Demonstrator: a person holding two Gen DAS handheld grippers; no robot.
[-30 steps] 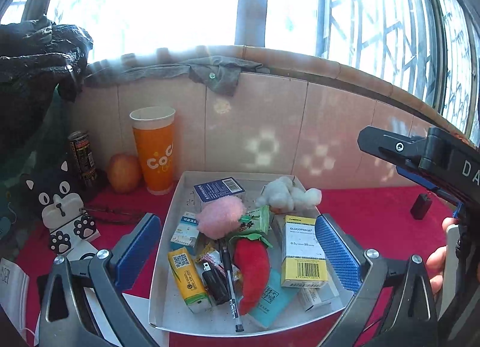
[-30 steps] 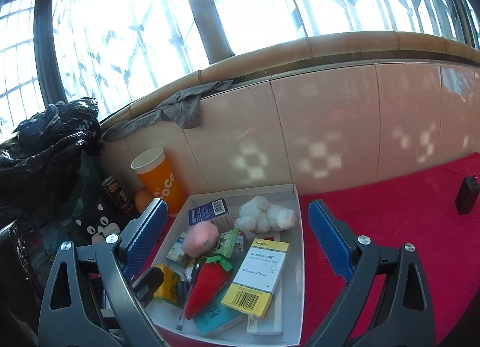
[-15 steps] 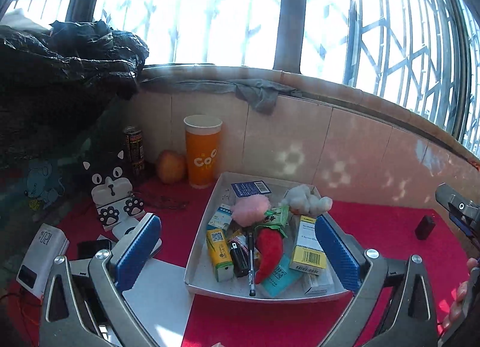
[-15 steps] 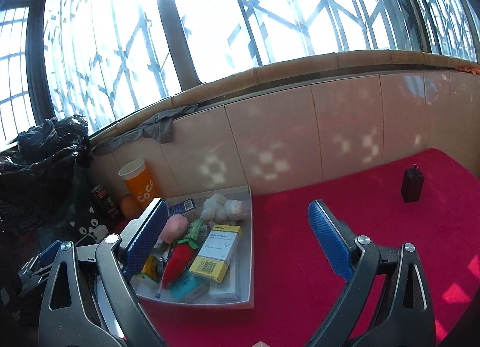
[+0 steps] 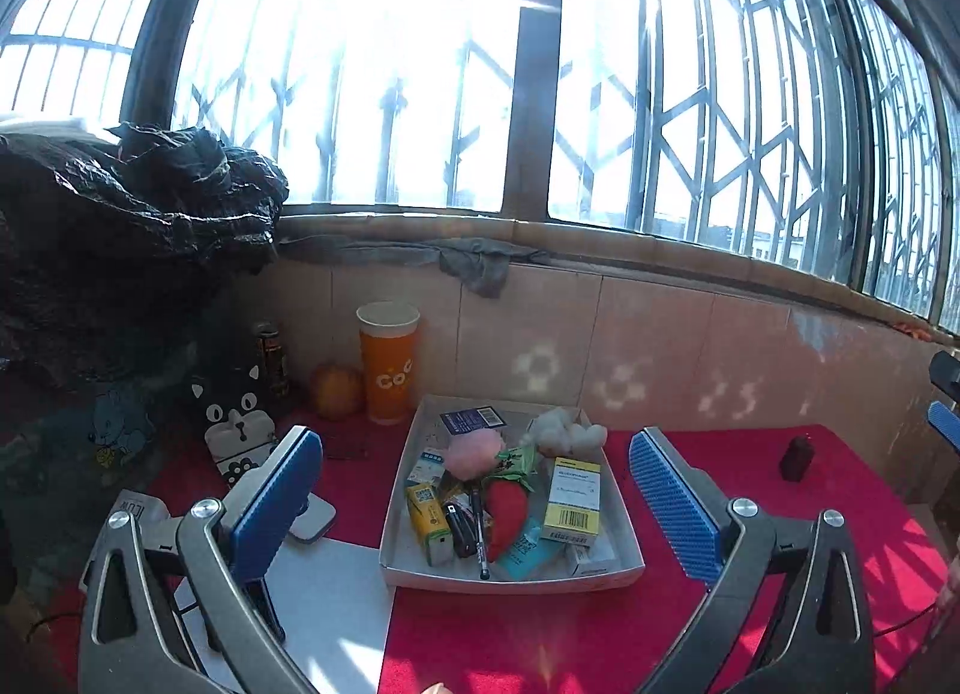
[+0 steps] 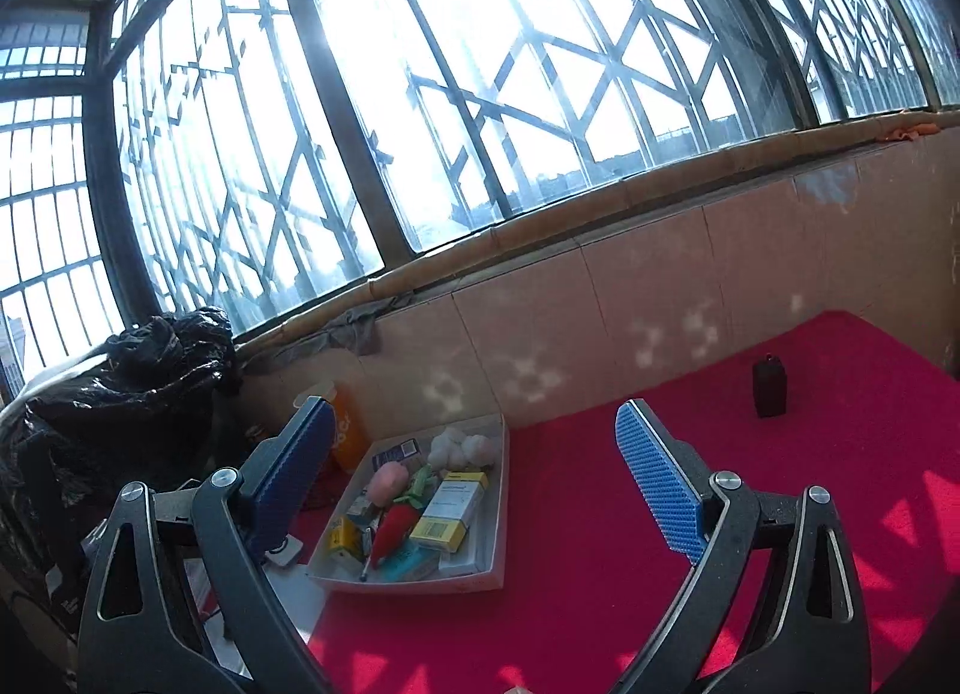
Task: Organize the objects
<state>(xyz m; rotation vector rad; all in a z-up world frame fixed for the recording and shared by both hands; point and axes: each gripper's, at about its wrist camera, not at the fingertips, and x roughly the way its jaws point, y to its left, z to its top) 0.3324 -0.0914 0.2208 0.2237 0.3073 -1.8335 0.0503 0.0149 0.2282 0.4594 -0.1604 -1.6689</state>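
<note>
Both claws had drawn back from the white tray (image 5: 624,535) over the previous second, and the tray, which a moment earlier filled the space between the fingers, sat smaller and farther off in both wrist views. The left claw (image 5: 474,499) hung spread wide and held nothing; the right claw (image 6: 474,481) was likewise spread and empty, angled toward open red counter (image 6: 600,604) to the tray's right.

The tray rested on the counter near the tiled wall, crowded with a red plush strawberry (image 5: 507,514), a yellow-banded medicine box (image 5: 573,499), a pink pompom (image 5: 474,451), white cotton balls (image 5: 567,433), a black pen (image 5: 478,526) and a yellow carton (image 5: 427,523). An orange paper cup (image 5: 386,361) and a piece of fruit (image 5: 337,391) stood just beyond its far left corner; a small black adapter (image 6: 769,385) sat alone, well apart at the far right.

Nothing appeared to have left the tray, so the retreat read as a pause or a finish rather than a pick; which of the two could not be told from these views.
</note>
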